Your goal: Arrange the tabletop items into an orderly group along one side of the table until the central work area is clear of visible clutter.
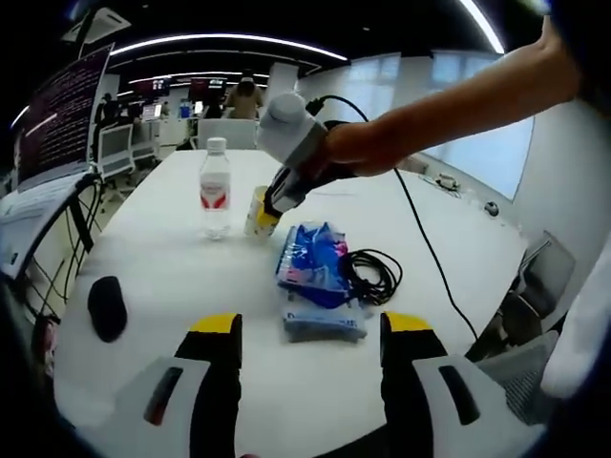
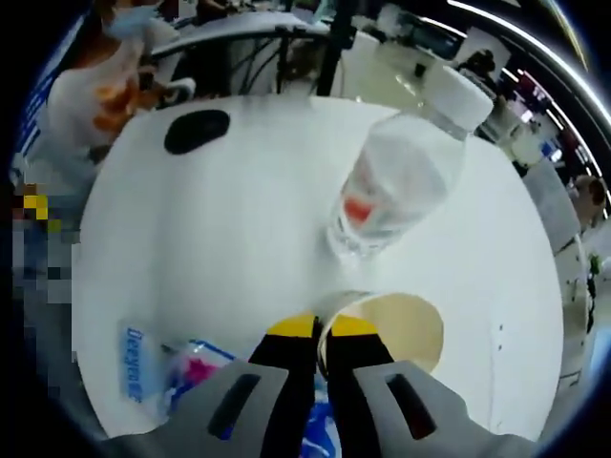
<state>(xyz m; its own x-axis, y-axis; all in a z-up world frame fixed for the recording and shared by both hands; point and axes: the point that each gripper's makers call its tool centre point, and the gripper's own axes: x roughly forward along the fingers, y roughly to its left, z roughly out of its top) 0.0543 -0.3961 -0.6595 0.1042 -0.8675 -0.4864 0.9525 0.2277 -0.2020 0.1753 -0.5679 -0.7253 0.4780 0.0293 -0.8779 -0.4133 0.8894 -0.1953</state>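
The right gripper (image 2: 322, 329) pinches the rim of a paper cup (image 2: 396, 329), with a water bottle (image 2: 396, 181) just beyond it at upper right. In the left gripper view, the left gripper (image 1: 310, 329) is spread at the bottom, behind a blue packet (image 1: 313, 262), a black cable (image 1: 372, 274) and a mouse (image 1: 107, 307).

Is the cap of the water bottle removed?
No, the water bottle stands on the table with its white cap still screwed on top.

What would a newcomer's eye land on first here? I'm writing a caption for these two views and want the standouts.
The right gripper, reaching in on a person's bare arm, is pinched shut on the rim of a paper cup beside an upright water bottle. Nearer the open left gripper, a blue tissue pack lies on the white table next to a coiled black cable. A black mouse sits apart at the left edge.
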